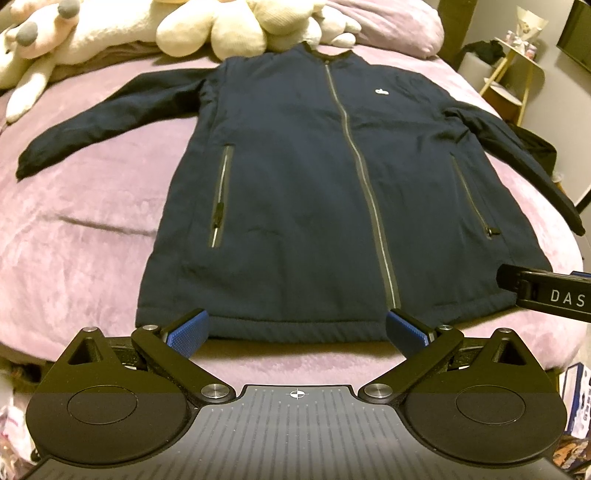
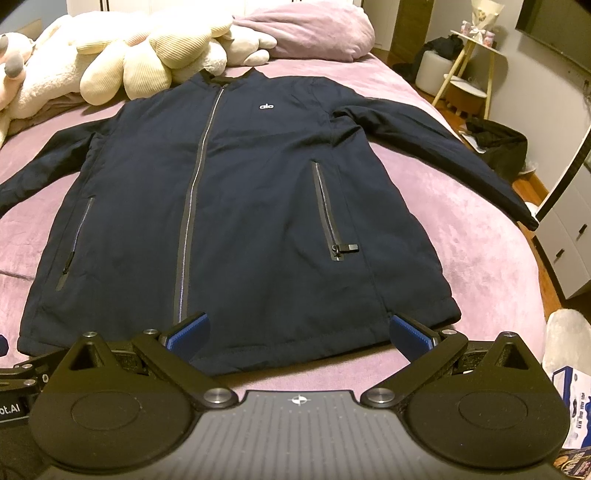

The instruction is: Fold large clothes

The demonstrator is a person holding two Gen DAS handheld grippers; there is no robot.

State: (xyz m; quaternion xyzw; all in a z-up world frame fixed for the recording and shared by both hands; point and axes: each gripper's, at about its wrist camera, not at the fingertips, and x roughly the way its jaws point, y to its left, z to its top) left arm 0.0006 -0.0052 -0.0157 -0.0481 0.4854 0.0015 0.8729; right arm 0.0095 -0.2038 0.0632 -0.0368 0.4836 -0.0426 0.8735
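A navy zip-up jacket (image 1: 314, 177) lies flat, front up, on a pink bedspread (image 1: 92, 229), collar far, hem near, both sleeves spread out. It also shows in the right wrist view (image 2: 240, 192). My left gripper (image 1: 297, 328) is open, its blue pads on either side of the hem's left-centre part, just at the edge. My right gripper (image 2: 299, 334) is open over the hem's right part. The right gripper's body (image 1: 550, 291) shows at the right edge of the left wrist view.
Cream and white plush toys (image 1: 207, 29) and a pink pillow (image 2: 306, 33) lie beyond the collar. A side table and stool (image 2: 469, 66) stand right of the bed, with white drawers (image 2: 569, 243) and dark clothing (image 2: 498, 144) on the floor.
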